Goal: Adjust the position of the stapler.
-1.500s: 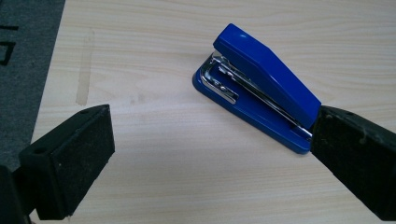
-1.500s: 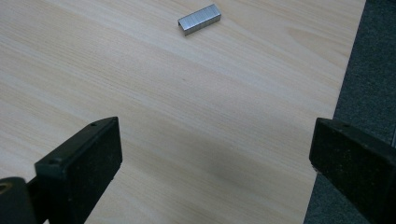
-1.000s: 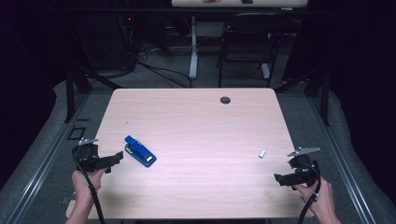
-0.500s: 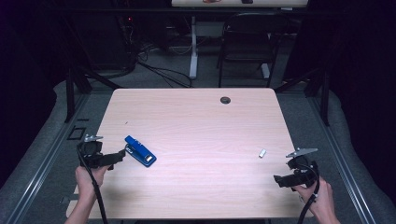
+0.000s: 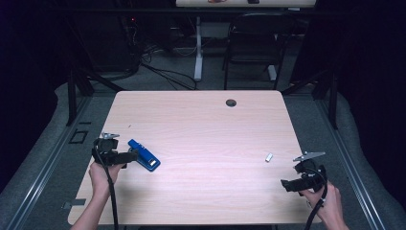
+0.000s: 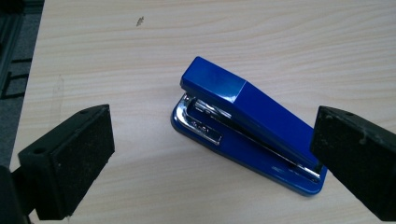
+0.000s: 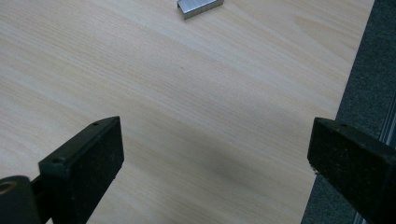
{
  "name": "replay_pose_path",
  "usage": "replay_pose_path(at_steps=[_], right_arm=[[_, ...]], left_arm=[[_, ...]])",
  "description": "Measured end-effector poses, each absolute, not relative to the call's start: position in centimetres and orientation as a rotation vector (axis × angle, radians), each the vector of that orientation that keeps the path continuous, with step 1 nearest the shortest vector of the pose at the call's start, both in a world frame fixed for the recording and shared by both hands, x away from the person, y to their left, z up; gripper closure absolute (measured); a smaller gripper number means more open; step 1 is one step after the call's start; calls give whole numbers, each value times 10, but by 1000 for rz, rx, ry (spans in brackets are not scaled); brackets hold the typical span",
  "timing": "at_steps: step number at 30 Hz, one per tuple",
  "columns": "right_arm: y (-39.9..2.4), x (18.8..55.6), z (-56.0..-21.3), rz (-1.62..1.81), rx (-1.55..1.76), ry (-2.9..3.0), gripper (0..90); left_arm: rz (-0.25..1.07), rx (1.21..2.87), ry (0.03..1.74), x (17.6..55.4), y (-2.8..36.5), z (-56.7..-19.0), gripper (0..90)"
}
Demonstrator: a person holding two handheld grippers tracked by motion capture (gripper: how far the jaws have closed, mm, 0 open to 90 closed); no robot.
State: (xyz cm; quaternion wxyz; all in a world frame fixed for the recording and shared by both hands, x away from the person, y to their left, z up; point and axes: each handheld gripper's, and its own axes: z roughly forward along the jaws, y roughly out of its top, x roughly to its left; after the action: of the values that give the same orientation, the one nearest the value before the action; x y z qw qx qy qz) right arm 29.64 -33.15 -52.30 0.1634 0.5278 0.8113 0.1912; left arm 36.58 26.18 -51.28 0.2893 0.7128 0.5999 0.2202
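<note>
A blue stapler (image 5: 144, 155) (image 6: 247, 123) lies closed on the light wood table (image 5: 201, 129), near its left side. My left gripper (image 5: 131, 156) (image 6: 210, 163) is open just left of it, jaws wide, with the stapler lying ahead between them and untouched. A small silver strip of staples (image 5: 269, 157) (image 7: 200, 6) rests on the right part of the table. My right gripper (image 5: 287, 185) (image 7: 215, 172) hovers open near the front right corner, short of the staples, with bare wood between its jaws.
A round dark cable hole (image 5: 231, 102) sits near the table's far edge. The right table edge (image 7: 348, 93) runs close beside my right gripper, with grey floor beyond. A black chair (image 5: 253, 43) and cables stand behind the table.
My left gripper has moved forward and right toward the stapler, now reaching it. The right gripper has barely shifted. The stapler and staples lie where they were.
</note>
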Motion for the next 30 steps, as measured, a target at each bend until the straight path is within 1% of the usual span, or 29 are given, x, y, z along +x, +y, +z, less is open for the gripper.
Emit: replay_pose_path(at_steps=[11,30], right_arm=[[-332,296,-523,537,1510,2320,37],[-331,296,-522,533,1502,2323,39]], left_arm=[[609,1916,1634,389,258,-520,0],[610,1915,1707,415,255,-527,0]])
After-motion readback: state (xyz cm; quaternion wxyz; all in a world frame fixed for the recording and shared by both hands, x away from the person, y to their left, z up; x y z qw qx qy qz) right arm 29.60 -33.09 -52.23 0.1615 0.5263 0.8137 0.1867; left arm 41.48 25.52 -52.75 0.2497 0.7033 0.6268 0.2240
